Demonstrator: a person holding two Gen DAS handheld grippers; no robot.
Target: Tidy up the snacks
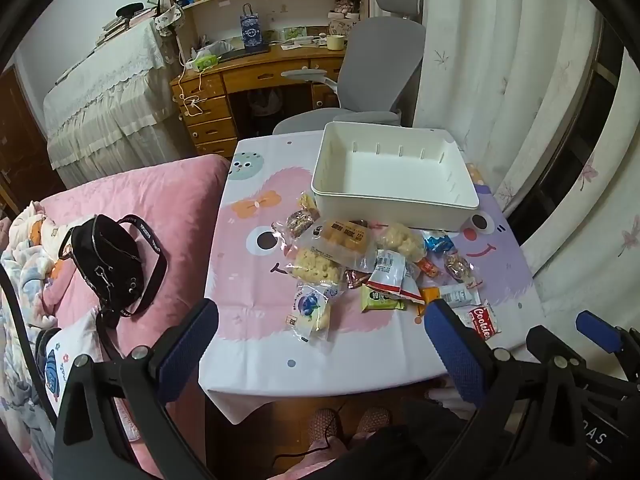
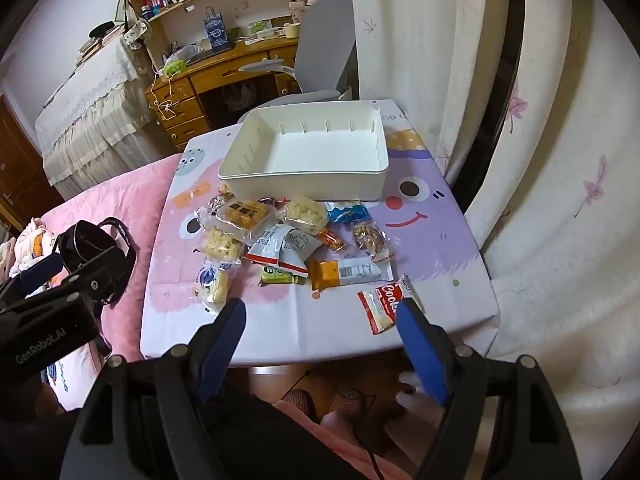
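Your snacks, a loose heap of small crinkly plastic-wrapped packets [image 2: 280, 240], lie on the cartoon-printed pink and lilac tablecloth [image 2: 436, 256], just in front of the empty white rectangular plastic bin [image 2: 304, 184], some touching its near wall. By my judgement they are light, soft and slippery; the puffed pieces and cakes inside will likely crush under a hard squeeze. Take each by its flat sealed edge or across its narrow width. The red and white "Cookie" packet [image 2: 380, 308] lies apart at the near edge, closest to your right gripper [image 2: 320, 320], and looks the simplest first pick. Both tools are released and carry nothing: the left gripper [image 1: 320, 320] stands spread wide above the near table edge, the right parted likewise. Nothing is binned yet.
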